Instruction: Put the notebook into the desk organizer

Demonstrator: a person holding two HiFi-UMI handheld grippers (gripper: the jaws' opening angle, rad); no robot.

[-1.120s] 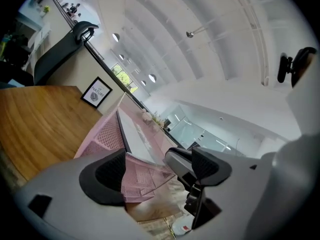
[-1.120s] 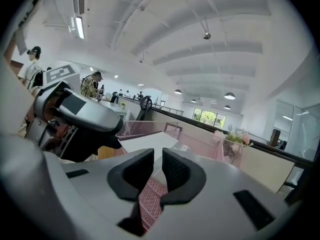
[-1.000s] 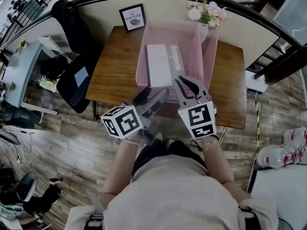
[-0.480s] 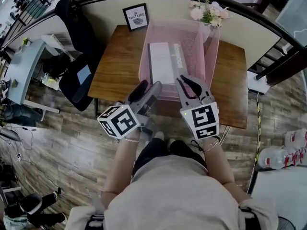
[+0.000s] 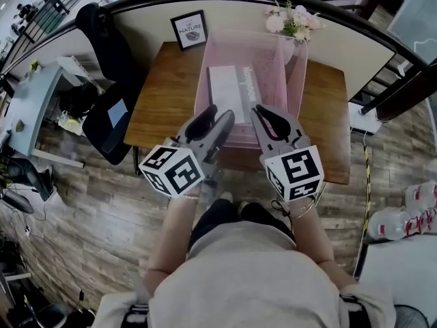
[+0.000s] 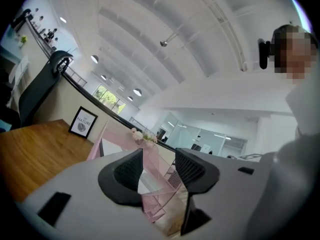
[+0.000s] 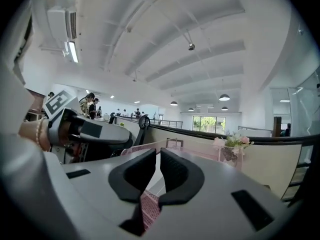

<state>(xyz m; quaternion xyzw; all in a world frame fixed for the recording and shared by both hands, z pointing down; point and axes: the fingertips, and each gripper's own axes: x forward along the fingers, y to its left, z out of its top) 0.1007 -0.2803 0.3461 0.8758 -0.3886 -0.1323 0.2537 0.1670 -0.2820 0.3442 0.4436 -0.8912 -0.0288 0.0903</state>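
Note:
The pink mesh desk organizer (image 5: 202, 96) stands on the wooden desk (image 5: 161, 94). A white notebook (image 5: 225, 91) lies inside it, beside a second book with a printed spine (image 5: 250, 86). Both grippers hover at the organizer's near wall, tilted upward. My left gripper (image 5: 218, 115) (image 6: 159, 156) is closing, with a clear gap and nothing between its pads. My right gripper (image 5: 265, 113) (image 7: 158, 156) has its pads almost together, only a thin slit apart, and holds nothing. Pink mesh (image 6: 150, 200) shows past the left jaws.
A framed picture (image 5: 189, 28) and a bunch of flowers (image 5: 292, 20) stand at the desk's back edge against a low partition. A black chair (image 5: 102, 111) is left of the desk. Water bottles (image 5: 410, 210) lie on the floor at the right.
The left gripper's jaws have drawn closer together, and its tips have risen to the organizer's near wall. The right gripper has barely moved. The notebook stays inside the organizer.

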